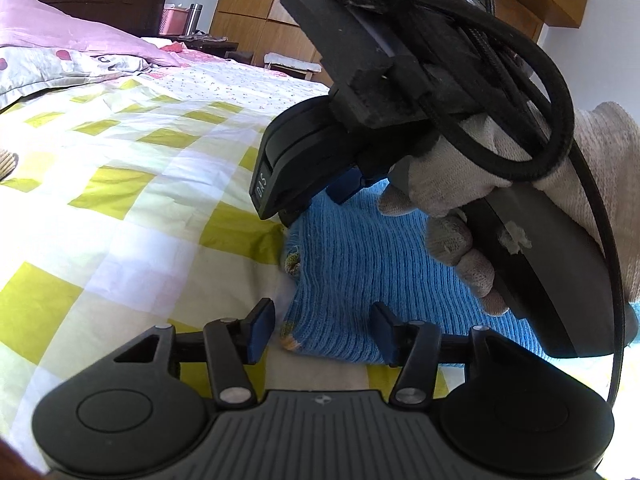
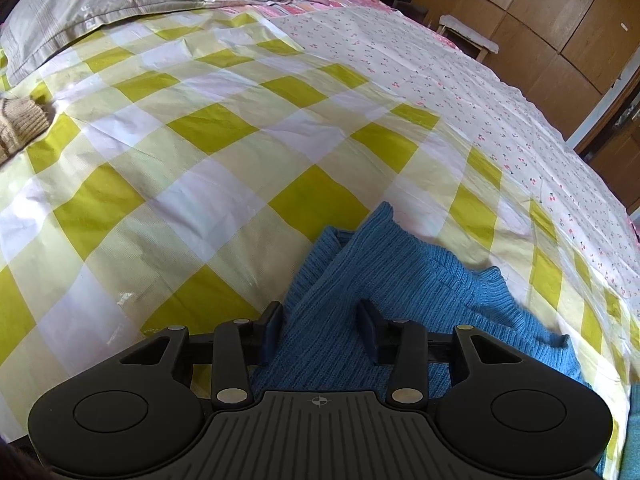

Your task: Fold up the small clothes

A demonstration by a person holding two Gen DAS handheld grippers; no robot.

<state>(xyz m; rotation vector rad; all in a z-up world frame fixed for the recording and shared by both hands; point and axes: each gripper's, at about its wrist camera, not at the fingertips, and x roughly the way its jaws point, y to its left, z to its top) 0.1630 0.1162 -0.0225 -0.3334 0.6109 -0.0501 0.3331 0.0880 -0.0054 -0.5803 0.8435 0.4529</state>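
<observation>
Straddling blue knit (image 2: 360, 280), both grippers agape

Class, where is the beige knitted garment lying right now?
In the right wrist view the beige knitted garment lies at the far left edge on the checked bedsheet, just below the pillow, well apart from the blue sweater.

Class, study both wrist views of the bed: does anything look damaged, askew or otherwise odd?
Yes. The blue knit garment has a frayed, discoloured spot on its left edge, like a worn hole. In the right wrist view its fabric lies bunched in uneven folds. Nothing is spilled on the checked bedsheet.
</observation>
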